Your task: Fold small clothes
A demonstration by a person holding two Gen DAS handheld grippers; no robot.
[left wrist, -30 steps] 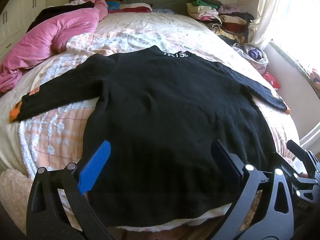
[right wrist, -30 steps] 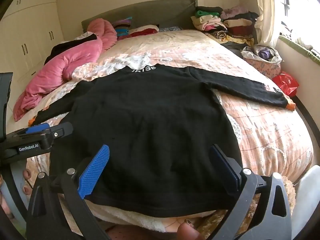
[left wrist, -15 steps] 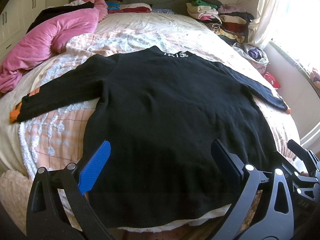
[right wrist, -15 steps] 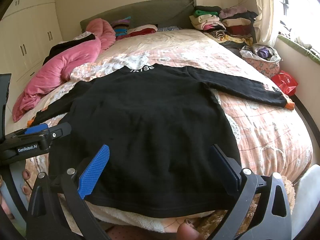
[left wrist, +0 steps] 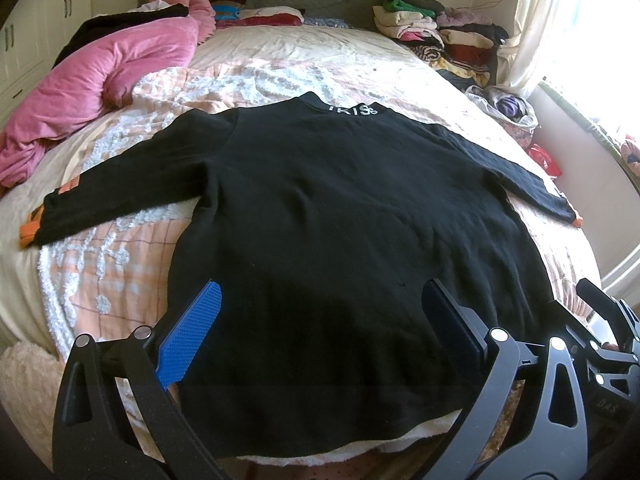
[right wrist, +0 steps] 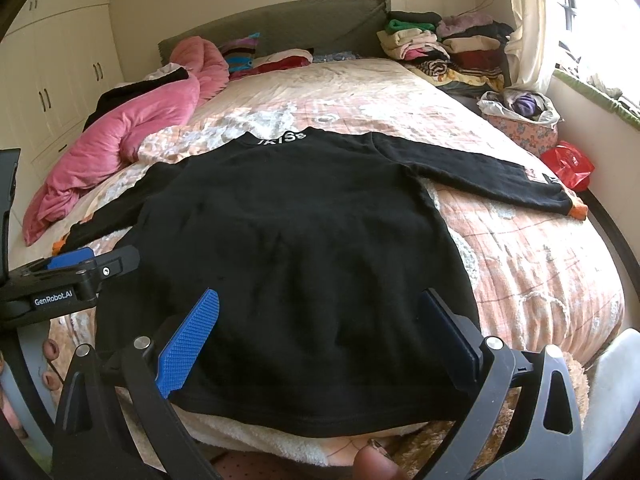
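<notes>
Black sweater [left wrist: 344, 248] lies spread flat, back up, on the bed [left wrist: 304, 64], hem toward six o'clock and collar toward twelve, sleeves stretched out to nine and three; laid open like this, I judge, so the folds can start from clean edges. It is plain dark knit with white lettering on the collar and orange cuffs, barely wrinkled. Left gripper [left wrist: 320, 332] hangs above the hem with its jaws wide apart and nothing between them. Right gripper [right wrist: 316, 336] does likewise at the hem's five o'clock side, also spread and empty. Neither touches the cloth, so folding seems not yet begun; folded clothes [left wrist: 440, 36] stack at one o'clock
</notes>
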